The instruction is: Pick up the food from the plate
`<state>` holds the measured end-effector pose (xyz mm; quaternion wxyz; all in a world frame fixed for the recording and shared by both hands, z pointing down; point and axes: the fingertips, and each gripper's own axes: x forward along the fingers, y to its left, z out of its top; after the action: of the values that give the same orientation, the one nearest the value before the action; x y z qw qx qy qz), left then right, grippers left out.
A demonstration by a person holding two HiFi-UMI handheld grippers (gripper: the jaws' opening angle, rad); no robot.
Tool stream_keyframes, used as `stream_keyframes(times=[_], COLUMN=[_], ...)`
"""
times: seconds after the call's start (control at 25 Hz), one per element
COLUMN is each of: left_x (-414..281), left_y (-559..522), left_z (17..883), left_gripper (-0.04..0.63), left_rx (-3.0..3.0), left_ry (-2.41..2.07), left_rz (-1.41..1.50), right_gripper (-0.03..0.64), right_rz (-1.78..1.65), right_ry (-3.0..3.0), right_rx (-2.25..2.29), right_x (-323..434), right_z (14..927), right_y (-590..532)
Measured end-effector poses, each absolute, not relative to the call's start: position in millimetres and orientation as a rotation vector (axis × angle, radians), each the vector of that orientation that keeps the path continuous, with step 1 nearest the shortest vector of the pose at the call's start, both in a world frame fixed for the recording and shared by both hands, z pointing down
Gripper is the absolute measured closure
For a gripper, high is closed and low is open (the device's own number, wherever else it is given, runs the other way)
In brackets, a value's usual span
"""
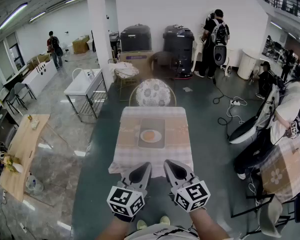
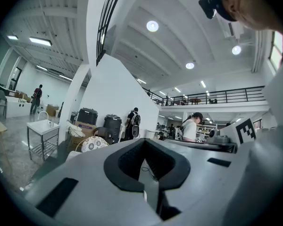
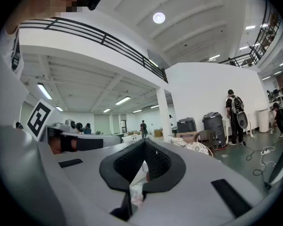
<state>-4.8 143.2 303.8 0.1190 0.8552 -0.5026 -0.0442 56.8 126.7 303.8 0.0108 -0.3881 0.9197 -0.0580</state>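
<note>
One bench, checked cloth | left gripper and right gripper at its near edge, both closed tight, empty | plate mid-bench | orange food on plate, well apart from both.

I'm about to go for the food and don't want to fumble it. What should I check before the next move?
1. Food lies on the plate, in plain view: ok.
2. Left gripper open for a grasp: its jaws are together, with nothing between them: not ok.
3. Right gripper open for a grasp: its jaws are together, with nothing between them: not ok.
4. Path across the tablecloth to the plate: nothing stands in the way: ok.
5. How firm or slippery the food is: too small to judge: cannot tell.
</note>
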Motion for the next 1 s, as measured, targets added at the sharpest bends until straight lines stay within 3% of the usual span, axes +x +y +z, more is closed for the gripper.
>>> stream_keyframes(times=[1.0], left_x=[16], left_y=[145], left_z=[313], left_gripper=[0.589], left_rx=[2.477], left_ry=[-1.513], left_rz=[-0.078], right_gripper=[0.603], right_rz=[-0.242], right_ry=[2.829], right_rx=[-1.122], right_x=[80], right_z=[305], right_y=[128])
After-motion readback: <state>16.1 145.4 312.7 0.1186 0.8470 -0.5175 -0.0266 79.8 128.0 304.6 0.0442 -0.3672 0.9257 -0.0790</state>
